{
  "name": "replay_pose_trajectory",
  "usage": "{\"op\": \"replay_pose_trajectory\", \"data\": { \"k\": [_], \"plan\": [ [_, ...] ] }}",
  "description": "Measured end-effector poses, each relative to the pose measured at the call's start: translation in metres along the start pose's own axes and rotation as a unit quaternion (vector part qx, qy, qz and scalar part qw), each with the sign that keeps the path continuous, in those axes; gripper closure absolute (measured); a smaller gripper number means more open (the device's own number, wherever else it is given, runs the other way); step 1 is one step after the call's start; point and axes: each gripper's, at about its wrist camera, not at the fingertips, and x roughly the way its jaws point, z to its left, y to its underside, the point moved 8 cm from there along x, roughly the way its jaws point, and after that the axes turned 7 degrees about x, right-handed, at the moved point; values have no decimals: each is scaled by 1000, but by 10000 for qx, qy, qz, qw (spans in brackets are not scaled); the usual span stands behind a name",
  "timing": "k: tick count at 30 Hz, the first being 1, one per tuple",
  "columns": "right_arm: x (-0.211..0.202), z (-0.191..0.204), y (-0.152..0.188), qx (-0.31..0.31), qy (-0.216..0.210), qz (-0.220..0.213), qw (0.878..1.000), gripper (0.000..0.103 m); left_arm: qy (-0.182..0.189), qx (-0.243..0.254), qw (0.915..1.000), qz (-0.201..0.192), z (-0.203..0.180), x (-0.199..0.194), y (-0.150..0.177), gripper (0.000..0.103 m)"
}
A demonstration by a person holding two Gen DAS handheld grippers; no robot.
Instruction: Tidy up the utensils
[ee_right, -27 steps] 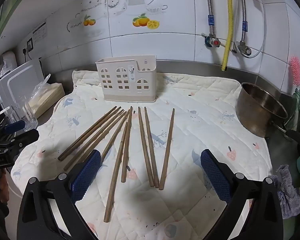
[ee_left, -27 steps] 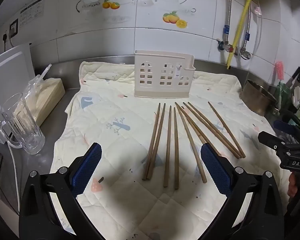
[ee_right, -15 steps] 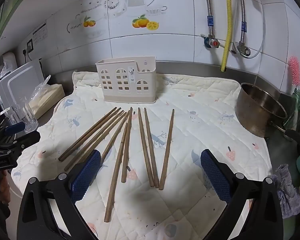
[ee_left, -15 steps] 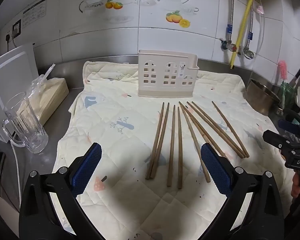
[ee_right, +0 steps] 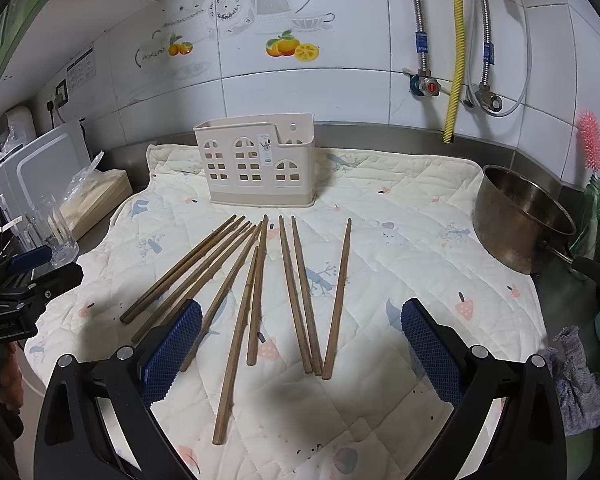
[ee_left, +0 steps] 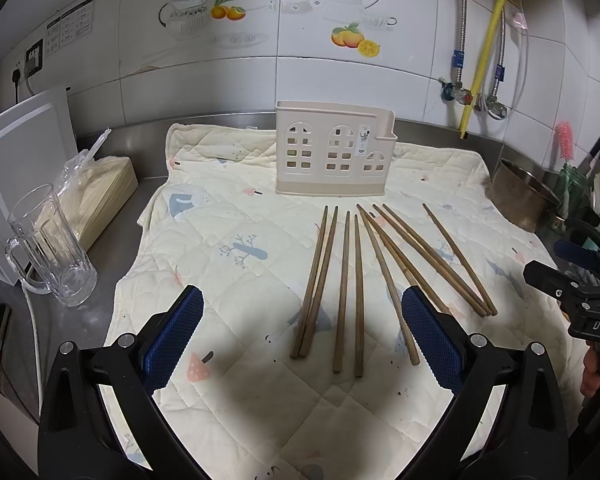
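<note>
Several brown wooden chopsticks [ee_left: 358, 288] lie fanned out on a cream quilted mat [ee_left: 228, 280]; they also show in the right wrist view [ee_right: 256, 288]. A beige utensil holder [ee_left: 334, 148] with house-shaped cutouts stands upright behind them, empty as far as I see, and shows in the right wrist view [ee_right: 256, 164] too. My left gripper [ee_left: 300, 340] is open and empty, hovering over the near ends of the chopsticks. My right gripper [ee_right: 300, 348] is open and empty, also above the near ends.
A glass mug [ee_left: 50, 248], a bagged stack [ee_left: 96, 192] and a white board [ee_left: 20, 152] stand left of the mat. A steel pot [ee_right: 520, 216] sits at the right. Pipes and valves [ee_right: 456, 80] run down the tiled wall. A rag [ee_right: 576, 380] lies near right.
The left gripper has drifted slightly left and back, so the chopsticks and holder sit further right in its view. The right gripper has barely moved. Both stay open.
</note>
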Motion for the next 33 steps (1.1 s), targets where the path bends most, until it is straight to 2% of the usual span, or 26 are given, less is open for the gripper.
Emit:
{"op": "replay_pose_trajectory", "data": {
  "k": [24,33],
  "plan": [
    [1,2,0,17,-15,-8,10000,6,-14,13,10000,-2,0,0,-1,5],
    [1,2,0,43,-39,-17,10000,6,107,31,9999,44,-5,2,2,5]
  ]
}}
